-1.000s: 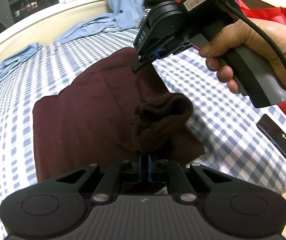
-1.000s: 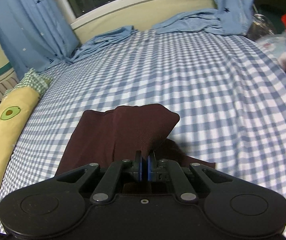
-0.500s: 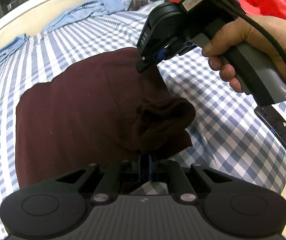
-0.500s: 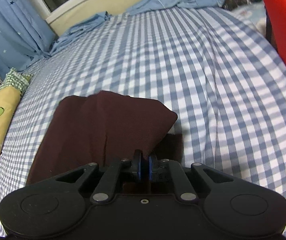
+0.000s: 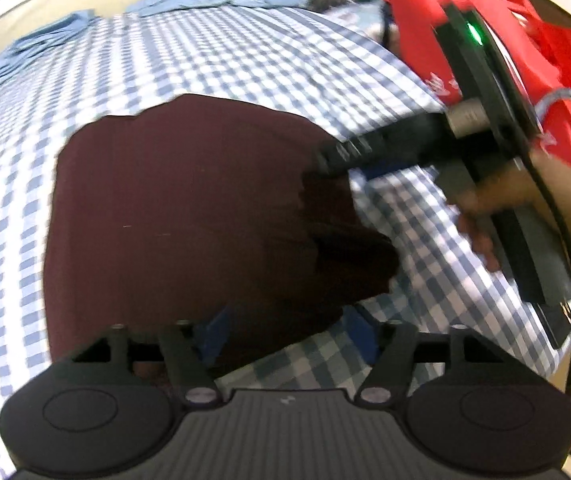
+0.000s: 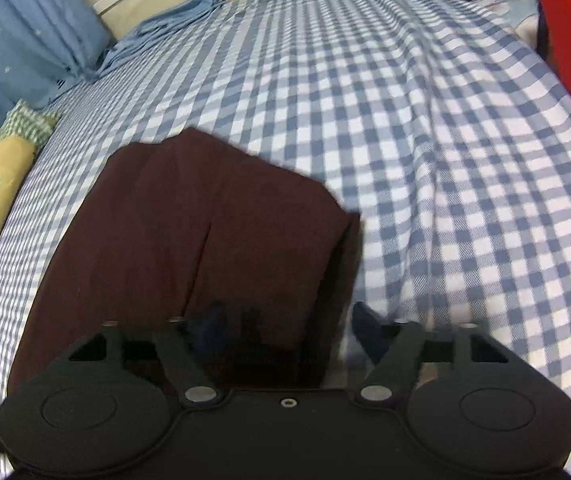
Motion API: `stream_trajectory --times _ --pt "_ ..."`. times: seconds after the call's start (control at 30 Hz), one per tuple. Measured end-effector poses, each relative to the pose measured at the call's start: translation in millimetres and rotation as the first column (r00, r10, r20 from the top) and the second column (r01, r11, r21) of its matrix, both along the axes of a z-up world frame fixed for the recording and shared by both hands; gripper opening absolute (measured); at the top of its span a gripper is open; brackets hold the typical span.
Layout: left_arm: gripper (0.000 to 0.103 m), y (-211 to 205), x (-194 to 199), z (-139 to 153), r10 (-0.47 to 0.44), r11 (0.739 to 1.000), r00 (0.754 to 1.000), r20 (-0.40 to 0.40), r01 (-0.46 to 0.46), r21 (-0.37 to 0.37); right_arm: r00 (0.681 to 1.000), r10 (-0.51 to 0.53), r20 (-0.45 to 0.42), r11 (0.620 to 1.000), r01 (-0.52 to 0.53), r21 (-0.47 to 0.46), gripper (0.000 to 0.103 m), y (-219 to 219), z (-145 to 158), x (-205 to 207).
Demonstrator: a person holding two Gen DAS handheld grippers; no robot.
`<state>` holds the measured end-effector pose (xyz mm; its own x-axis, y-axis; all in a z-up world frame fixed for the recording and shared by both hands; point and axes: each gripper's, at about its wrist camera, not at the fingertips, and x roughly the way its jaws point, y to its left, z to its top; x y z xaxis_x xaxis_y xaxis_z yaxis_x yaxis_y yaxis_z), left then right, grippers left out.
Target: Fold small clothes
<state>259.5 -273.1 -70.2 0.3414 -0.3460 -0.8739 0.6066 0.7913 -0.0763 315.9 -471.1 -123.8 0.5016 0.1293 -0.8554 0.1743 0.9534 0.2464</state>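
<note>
Both grippers have let go since before: left gripper (image 5: 291, 330) and right gripper (image 6: 285, 326) are opening, pads apart and pressing nothing. One dark red garment (image 5: 189, 216) lies folded on one checked bedsheet (image 6: 425, 152).

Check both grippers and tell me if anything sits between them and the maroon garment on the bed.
Nothing visible does. The maroon garment lies on the checked sheet directly at both tools. The left gripper and right gripper have their jaws opening, cloth lying loose between them, no other object intervening.
</note>
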Motion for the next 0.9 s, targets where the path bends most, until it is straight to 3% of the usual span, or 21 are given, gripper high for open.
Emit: stream_trajectory --times 0.2,0.27,0.47,0.63,0.9 --pt "0.091 27.6 14.2 7.0 0.168 0.985 0.986 0.004 -0.168 0.049 0.997 0.021 -0.068 0.989 -0.031 -0.144 0.089 13.1 -15.4 -15.2" --pt "0.094 36.6 20.8 7.6 0.219 0.974 0.976 -0.011 -0.218 0.063 0.998 -0.009 -0.067 0.989 0.000 -0.145 0.096 8.4 -16.5 -20.6" --pt "0.099 65.4 38.5 11.1 0.365 0.929 0.929 -0.065 -0.359 0.085 0.997 -0.047 -0.057 0.986 0.038 -0.164 0.101 5.7 -16.1 -31.2" --pt "0.100 84.5 46.7 15.9 0.407 0.912 0.908 -0.097 -0.399 0.091 0.996 -0.073 -0.042 0.977 0.063 -0.204 0.102 9.6 -13.7 -47.7" --pt "0.101 99.5 39.7 22.4 0.404 0.913 0.912 -0.077 -0.397 0.093 0.993 -0.110 -0.052 0.958 0.092 -0.270 0.102 22.6 -5.2 -72.8"
